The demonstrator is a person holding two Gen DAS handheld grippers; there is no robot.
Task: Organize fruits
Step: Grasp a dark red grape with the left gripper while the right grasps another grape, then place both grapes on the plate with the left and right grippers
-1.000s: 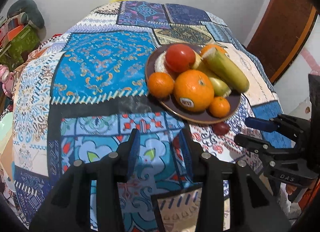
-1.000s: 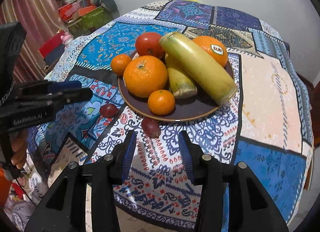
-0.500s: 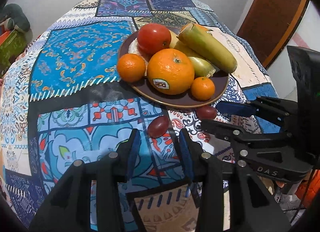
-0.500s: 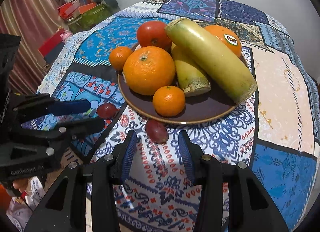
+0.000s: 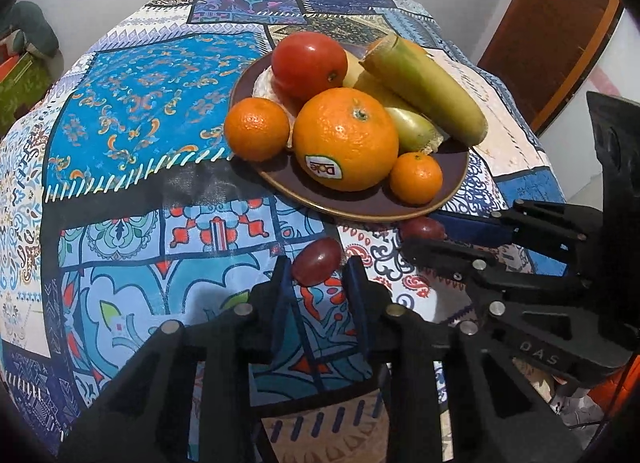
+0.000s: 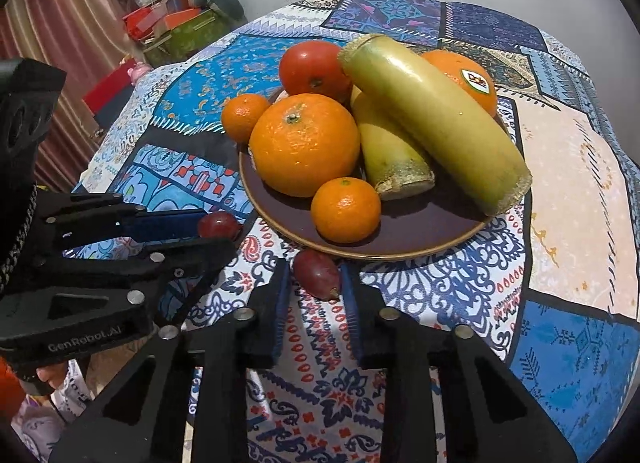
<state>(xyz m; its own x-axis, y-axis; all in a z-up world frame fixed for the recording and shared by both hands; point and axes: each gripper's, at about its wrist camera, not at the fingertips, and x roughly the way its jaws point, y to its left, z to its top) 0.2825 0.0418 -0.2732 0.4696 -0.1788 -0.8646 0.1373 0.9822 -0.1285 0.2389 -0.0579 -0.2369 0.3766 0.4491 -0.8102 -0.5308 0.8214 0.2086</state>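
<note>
The left gripper (image 5: 316, 275) is pinching a dark red grape (image 5: 317, 262) between its blue-padded fingertips (image 5: 283, 279), its jaws drawn in close with the pads pressing on the fruit's sides. That grape is sitting on the patterned cloth (image 5: 132, 111), just in front of the brown plate (image 5: 360, 207).

The right gripper (image 6: 314, 283) is doing the same to a second grape (image 6: 317, 274): its jaws are clamped tight on it, the pads touching both flanks. This grape is lying on the cloth right against the plate's near rim (image 6: 400, 253).

From the right wrist view the left gripper (image 6: 224, 229) is coming in from the left side with its grape (image 6: 218, 225) showing at its tip.

The plate is carrying a big orange (image 6: 304, 143), two mandarins (image 6: 346, 209), a tomato (image 6: 314, 69), two yellow-green banana pieces (image 6: 432, 119) and another orange (image 6: 464, 79) behind them.
</note>
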